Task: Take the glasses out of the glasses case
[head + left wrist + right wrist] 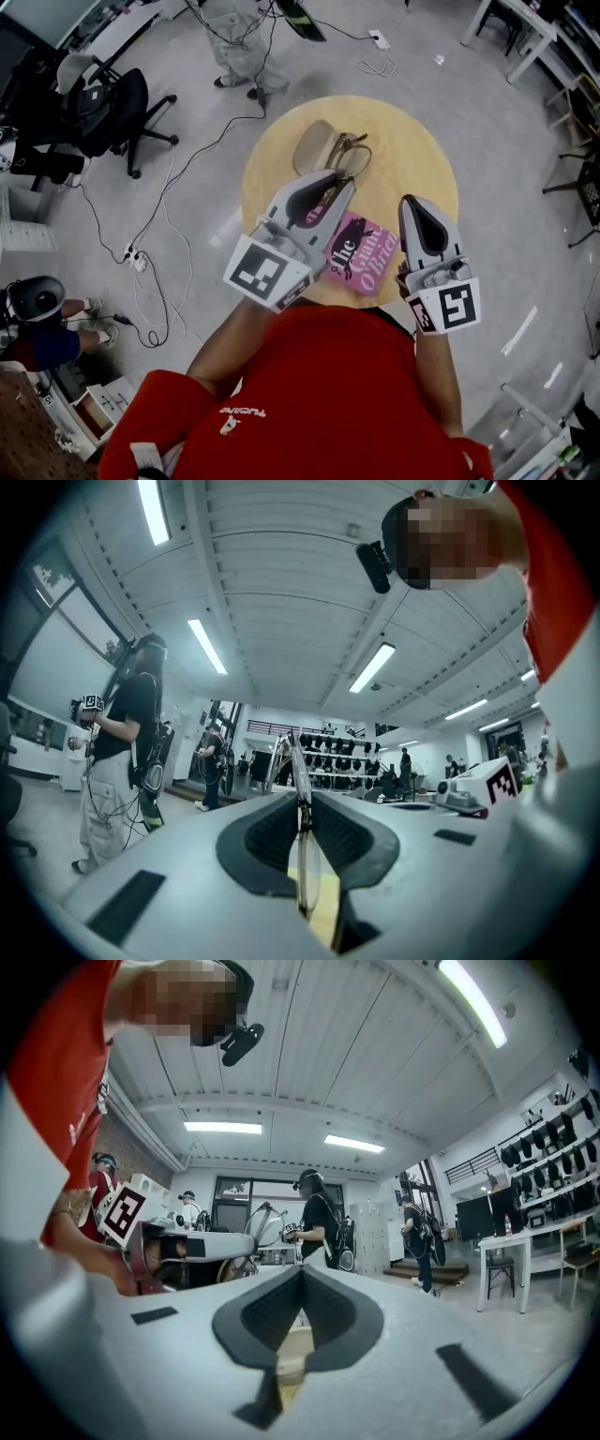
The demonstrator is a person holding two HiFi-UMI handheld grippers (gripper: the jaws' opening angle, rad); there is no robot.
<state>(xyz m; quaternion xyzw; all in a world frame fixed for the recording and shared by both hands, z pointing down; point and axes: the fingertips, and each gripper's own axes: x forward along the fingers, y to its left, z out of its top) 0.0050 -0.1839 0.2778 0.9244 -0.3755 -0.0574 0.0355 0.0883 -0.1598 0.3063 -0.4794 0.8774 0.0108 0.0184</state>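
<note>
Metal-framed glasses [354,155] seem partly hidden beneath the left claw [336,183] gripping them.

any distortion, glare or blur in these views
Head view: edges bend outward, light is even, the round table is sharp. Left gripper view: heavy fisheye with a dark rim, ceiling strips glare, the glasses in the left hand-held gripper look slightly soft. Right gripper view: same fisheye and dark rim.

Wearing red top [328,394] w/ small white logo [239,417], sleeves ending above forearms, black cam [375,566] on head. Showing grey left gripper [328,185] & right gripper [414,204], each w/ b/w square-marker cube [265,272], black jaw pads [267,1312].
</note>
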